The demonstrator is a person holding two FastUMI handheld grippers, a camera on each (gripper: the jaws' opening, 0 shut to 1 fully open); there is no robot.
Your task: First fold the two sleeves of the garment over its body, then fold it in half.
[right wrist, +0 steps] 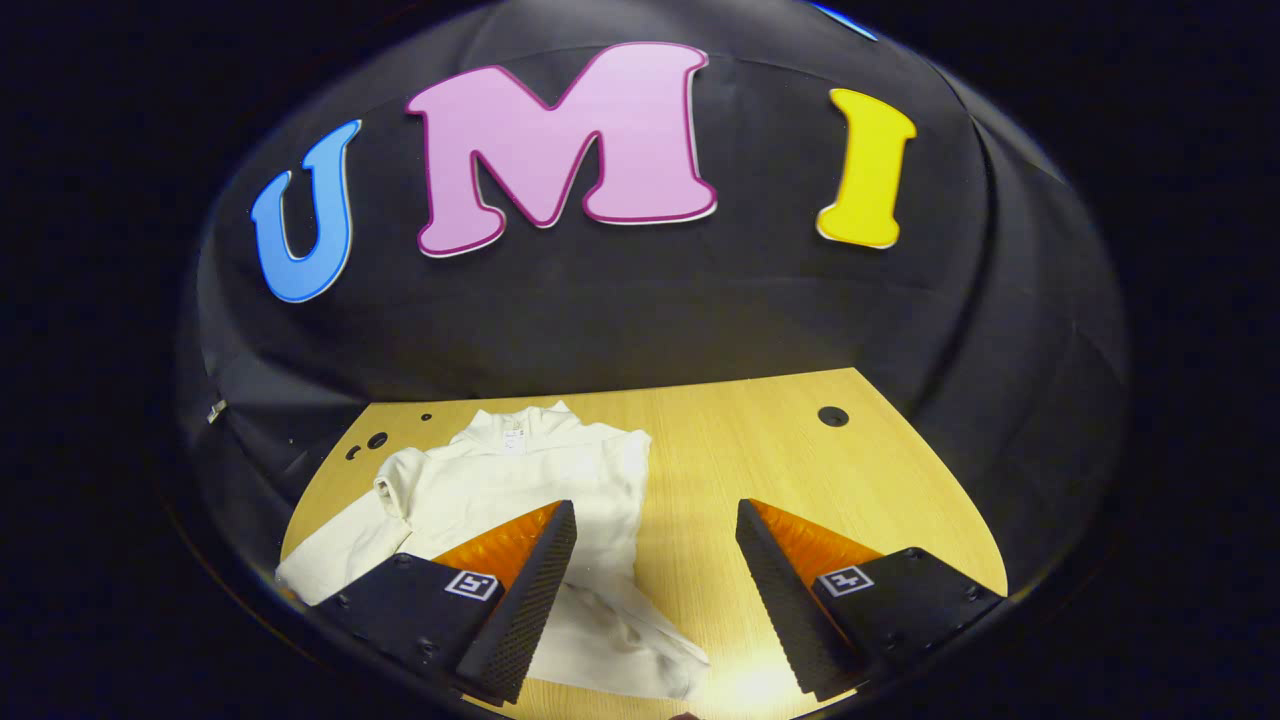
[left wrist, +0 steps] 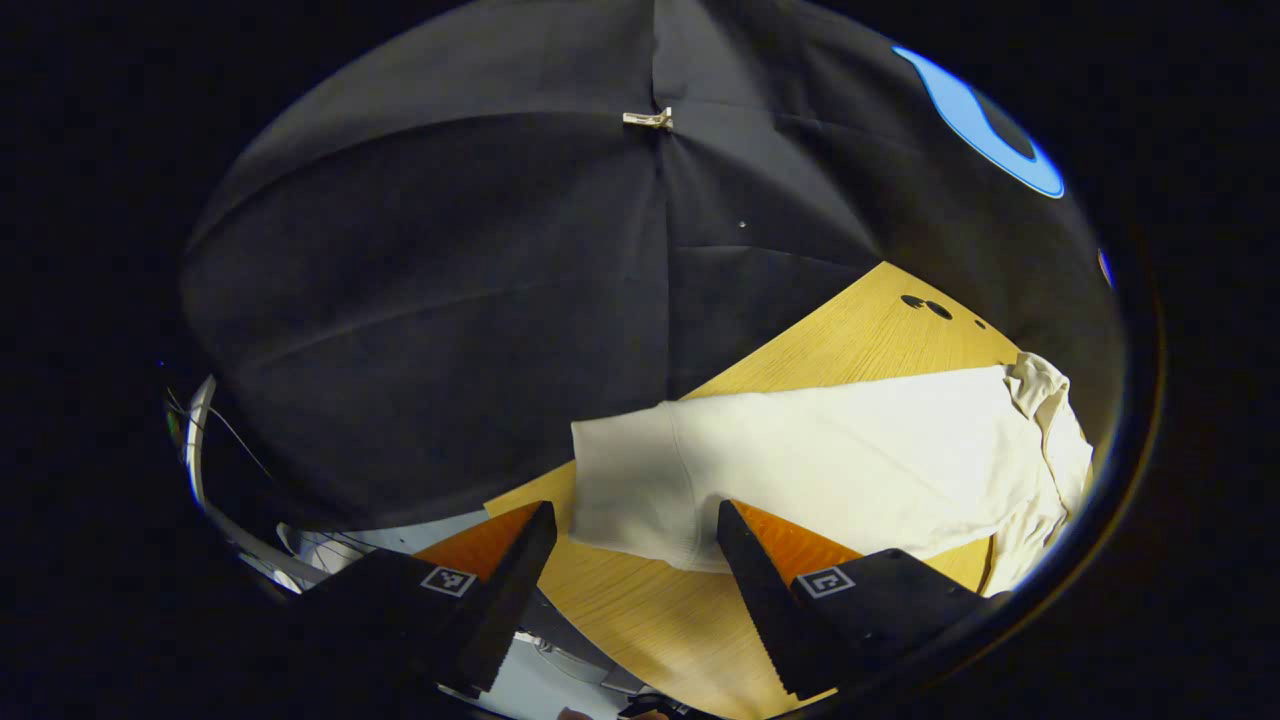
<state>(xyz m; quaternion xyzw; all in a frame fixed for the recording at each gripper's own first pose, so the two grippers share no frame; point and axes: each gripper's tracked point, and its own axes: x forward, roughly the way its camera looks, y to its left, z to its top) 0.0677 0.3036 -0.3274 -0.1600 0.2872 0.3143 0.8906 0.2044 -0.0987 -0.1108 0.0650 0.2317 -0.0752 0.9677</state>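
Note:
A white long-sleeved garment (right wrist: 520, 480) lies flat on the wooden table (right wrist: 800, 460), collar at the far end. One sleeve (right wrist: 330, 560) spreads out to the near left. The other sleeve (right wrist: 620, 630) lies along the body's right side, its end near the front edge. My right gripper (right wrist: 655, 505) hovers open above the garment's right edge, nothing between its fingers. In the left gripper view the garment (left wrist: 850, 450) stretches to the right, with bunched cloth (left wrist: 1045, 400) at its far end. My left gripper (left wrist: 635, 510) is open just over the ribbed end (left wrist: 620, 480).
Round holes (right wrist: 833, 415) pierce the table near its far edge, more of them (right wrist: 377, 440) at the far left. Past the table's corner, cables and white parts (left wrist: 200, 440) sit low on the left. A clip (left wrist: 648, 120) pins the black cloth wall.

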